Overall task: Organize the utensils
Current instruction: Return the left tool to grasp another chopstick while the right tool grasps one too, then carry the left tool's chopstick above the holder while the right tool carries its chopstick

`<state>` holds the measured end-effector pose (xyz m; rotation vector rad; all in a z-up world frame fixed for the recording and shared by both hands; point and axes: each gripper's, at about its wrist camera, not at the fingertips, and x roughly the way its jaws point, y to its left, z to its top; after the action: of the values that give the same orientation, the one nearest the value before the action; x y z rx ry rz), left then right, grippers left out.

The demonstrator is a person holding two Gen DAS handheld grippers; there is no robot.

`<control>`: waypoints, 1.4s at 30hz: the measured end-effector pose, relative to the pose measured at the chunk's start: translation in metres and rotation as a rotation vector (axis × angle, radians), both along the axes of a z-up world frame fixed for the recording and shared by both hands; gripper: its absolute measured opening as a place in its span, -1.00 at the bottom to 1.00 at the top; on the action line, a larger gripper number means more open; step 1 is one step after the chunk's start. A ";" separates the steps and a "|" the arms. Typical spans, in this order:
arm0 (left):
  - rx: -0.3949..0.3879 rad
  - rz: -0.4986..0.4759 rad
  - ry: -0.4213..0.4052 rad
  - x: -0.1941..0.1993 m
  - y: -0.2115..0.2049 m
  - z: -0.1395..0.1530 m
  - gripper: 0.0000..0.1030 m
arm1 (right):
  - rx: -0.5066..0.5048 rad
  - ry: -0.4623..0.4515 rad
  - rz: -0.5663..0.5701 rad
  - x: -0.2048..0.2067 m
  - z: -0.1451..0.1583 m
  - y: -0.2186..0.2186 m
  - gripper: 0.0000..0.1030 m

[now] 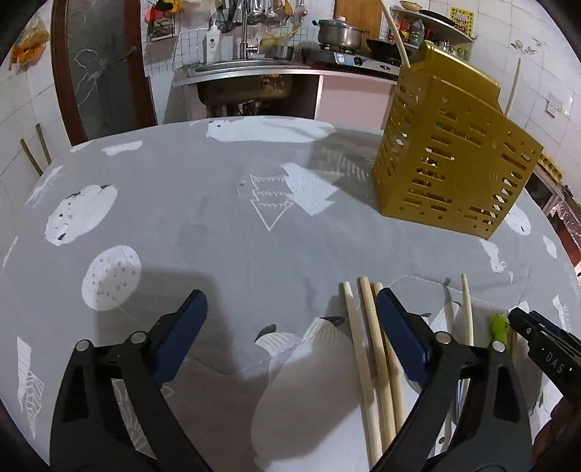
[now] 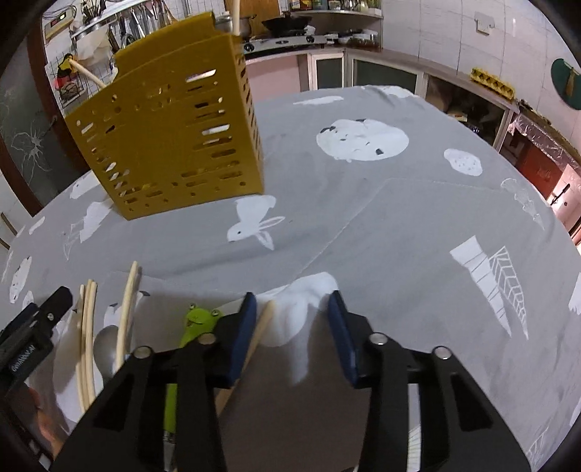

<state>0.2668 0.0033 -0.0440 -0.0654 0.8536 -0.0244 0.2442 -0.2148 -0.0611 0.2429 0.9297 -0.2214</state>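
The left gripper (image 1: 290, 326) is spread wide over the grey patterned worktop (image 1: 218, 236), beside pale wooden chopsticks (image 1: 366, 345). The right gripper (image 2: 292, 326) stands partly spread around one wooden chopstick (image 2: 262, 326), gripping nothing. The perforated yellow plastic utensil holder (image 2: 174, 138) stands beyond.

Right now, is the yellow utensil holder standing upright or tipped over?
Upright. The yellow utensil holder rests on its base on the grey tablecloth, open end up, with pale sticks poking out of it.
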 end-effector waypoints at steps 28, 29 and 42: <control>0.032 -0.087 0.094 0.009 -0.036 -0.006 -0.88 | 0.053 -0.015 0.031 0.017 0.001 -0.010 -0.85; 0.028 -0.084 0.094 0.010 -0.036 -0.006 -0.89 | 0.057 -0.016 0.027 0.017 0.001 -0.010 -0.85; -0.042 -0.036 0.020 0.012 -0.019 0.019 -0.92 | 0.049 -0.141 -0.011 0.014 0.040 -0.033 -0.86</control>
<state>0.2787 -0.0158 -0.0251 -0.0898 0.8748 -0.0759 0.2578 -0.2473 -0.0211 0.3053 0.7949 -0.1892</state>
